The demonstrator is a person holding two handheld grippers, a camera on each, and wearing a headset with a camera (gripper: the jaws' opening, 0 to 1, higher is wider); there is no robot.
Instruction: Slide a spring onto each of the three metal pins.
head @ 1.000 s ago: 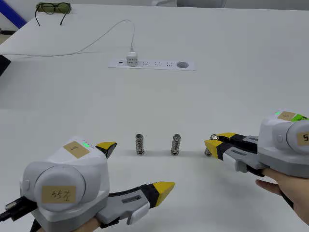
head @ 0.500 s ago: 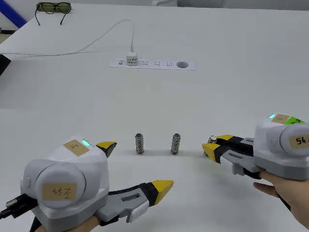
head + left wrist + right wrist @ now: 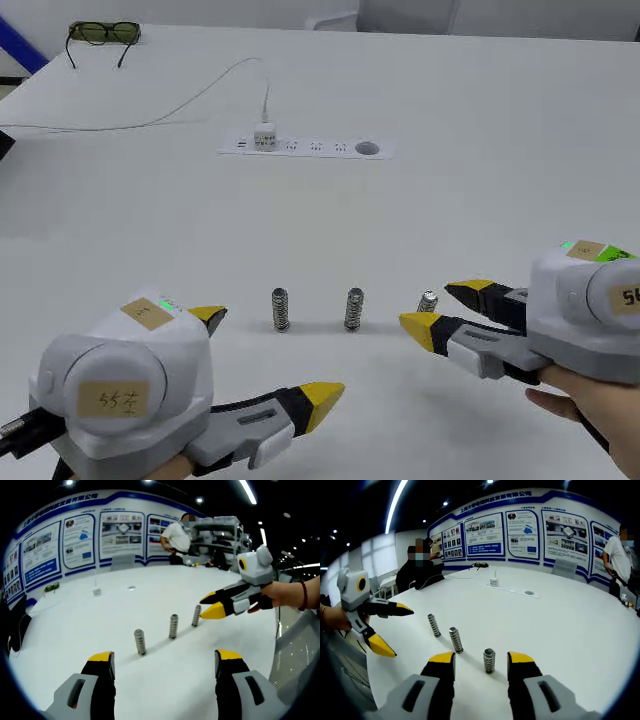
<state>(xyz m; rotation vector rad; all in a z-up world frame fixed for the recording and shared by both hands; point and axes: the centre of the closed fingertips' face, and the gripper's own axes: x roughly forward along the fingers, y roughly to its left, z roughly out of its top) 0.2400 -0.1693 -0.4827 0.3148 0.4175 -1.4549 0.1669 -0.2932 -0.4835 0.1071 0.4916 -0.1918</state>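
Observation:
Three metal pins stand in a row on the white table, each with a spring on it: the left spring [image 3: 280, 309], the middle spring [image 3: 354, 309] and the right spring [image 3: 428, 301]. My right gripper [image 3: 445, 307] is open, and the right spring [image 3: 489, 660] stands just ahead of its yellow tips, between them. My left gripper [image 3: 268, 354] is open too, low at the front left, apart from the row. Its own view has the springs [image 3: 173, 626] ahead and the right gripper [image 3: 215, 604] beside the far spring [image 3: 196, 615].
A white power strip [image 3: 305, 146] with a plug and cable lies further back on the table. Green glasses [image 3: 100, 33] rest at the far left corner. People stand and sit beyond the table [image 3: 560, 610] in the gripper views.
My right gripper has opened from shut at the right pin and drawn back slightly; the spring stays on that pin. The left gripper has hardly moved.

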